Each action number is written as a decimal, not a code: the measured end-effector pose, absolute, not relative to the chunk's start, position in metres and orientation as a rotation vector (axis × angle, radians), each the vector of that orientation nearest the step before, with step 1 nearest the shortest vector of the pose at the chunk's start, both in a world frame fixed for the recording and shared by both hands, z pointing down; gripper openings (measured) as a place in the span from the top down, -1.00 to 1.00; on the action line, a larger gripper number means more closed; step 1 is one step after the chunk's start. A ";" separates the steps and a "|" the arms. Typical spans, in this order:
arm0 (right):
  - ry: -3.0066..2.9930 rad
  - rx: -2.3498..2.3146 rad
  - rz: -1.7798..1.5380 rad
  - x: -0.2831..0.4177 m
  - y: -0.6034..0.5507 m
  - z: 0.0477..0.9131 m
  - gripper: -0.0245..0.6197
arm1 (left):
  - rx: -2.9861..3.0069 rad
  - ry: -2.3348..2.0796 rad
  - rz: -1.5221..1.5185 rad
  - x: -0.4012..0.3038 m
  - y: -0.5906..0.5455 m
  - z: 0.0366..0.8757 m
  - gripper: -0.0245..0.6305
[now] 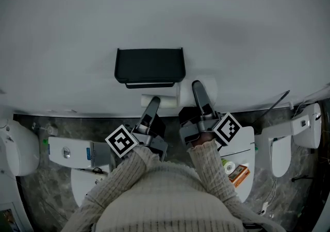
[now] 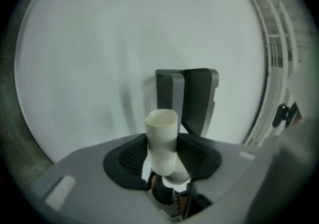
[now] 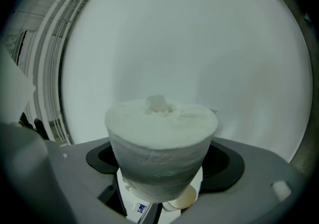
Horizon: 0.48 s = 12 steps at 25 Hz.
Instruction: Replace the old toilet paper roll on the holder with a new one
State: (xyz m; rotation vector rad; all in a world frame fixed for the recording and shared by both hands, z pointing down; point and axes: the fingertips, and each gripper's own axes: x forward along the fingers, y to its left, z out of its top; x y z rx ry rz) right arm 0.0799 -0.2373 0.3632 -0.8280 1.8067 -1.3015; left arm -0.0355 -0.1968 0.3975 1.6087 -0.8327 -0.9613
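As seen from above: both grippers raised side by side toward the white wall (image 1: pixel 77 30), just under the black holder (image 1: pixel 149 65).
Left gripper (image 1: pixel 153 103): jaws partly apart, gripping the empty cardboard tube (image 2: pixel 162 141), one open end showing past the jaws.
Right gripper (image 1: pixel 199 90): jaws spread wide, clamped on the new toilet paper roll (image 3: pixel 162 153), flat end face in view.
Holder: fixed on the wall, beyond the tube.
Sleeves (image 1: pixel 206 161): cream knit, behind the marker cubes.
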 end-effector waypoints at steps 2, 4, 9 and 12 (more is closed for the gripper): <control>1.813 -0.820 -1.307 0.075 -0.240 0.364 -0.47 | 1.604 -0.852 -0.966 -0.042 -0.195 0.400 0.41; 1.815 -0.819 -1.315 0.067 -0.244 0.366 -0.47 | 1.600 -0.868 -0.974 -0.053 -0.194 0.402 0.41; 1.820 -0.822 -1.317 0.069 -0.250 0.366 -0.47 | 1.591 -0.895 -0.987 -0.060 -0.188 0.404 0.41; 1.825 -0.815 -1.320 0.063 -0.254 0.365 -0.47 | 1.574 -0.909 -1.000 -0.067 -0.187 0.406 0.41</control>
